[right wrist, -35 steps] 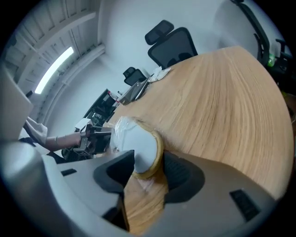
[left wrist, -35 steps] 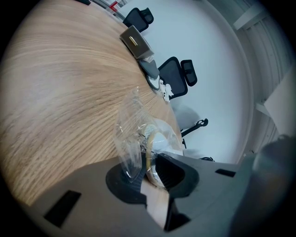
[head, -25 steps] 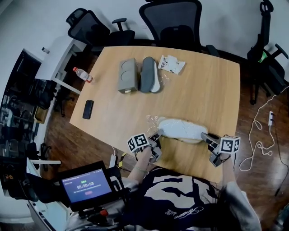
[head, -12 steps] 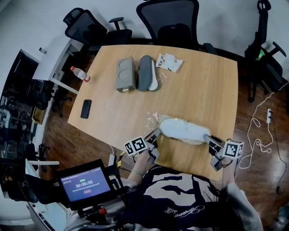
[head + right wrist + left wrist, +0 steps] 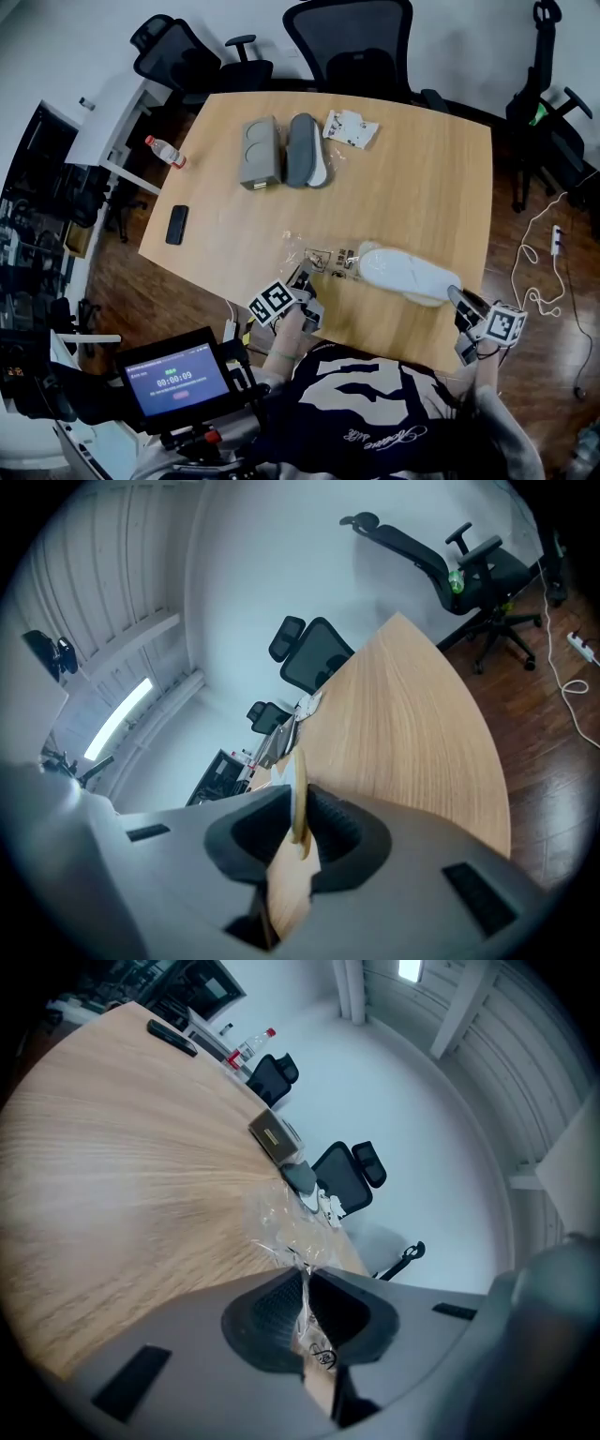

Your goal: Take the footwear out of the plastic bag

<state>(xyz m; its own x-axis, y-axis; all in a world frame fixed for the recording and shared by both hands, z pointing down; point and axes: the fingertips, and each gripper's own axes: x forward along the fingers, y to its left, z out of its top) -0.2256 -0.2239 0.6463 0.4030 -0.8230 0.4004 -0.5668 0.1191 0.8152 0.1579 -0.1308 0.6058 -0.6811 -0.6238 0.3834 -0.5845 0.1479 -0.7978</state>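
Note:
A white shoe (image 5: 405, 274) lies near the front right of the wooden table (image 5: 422, 178), almost wholly outside the clear plastic bag (image 5: 323, 259). My right gripper (image 5: 463, 304) is shut on the shoe's heel end; in the right gripper view the shoe's thin pale edge (image 5: 297, 778) stands clamped in my right gripper (image 5: 298, 810). My left gripper (image 5: 302, 285) pinches the bag's near end, and its jaws are closing. The crinkled film (image 5: 283, 1230) runs into my left gripper (image 5: 306, 1277) in the left gripper view.
At the back of the table lie a grey box (image 5: 261, 153), a grey shoe (image 5: 307, 150) and a small printed packet (image 5: 352, 128). A phone (image 5: 175, 225) lies at the left edge. Office chairs (image 5: 354, 47) ring the far side. A timer screen (image 5: 176, 381) sits at my lower left.
The white shoe has slid right, out of the bag, with my right gripper. My left gripper drew the bag's end left and toward me, and the film now lies emptied and stretched.

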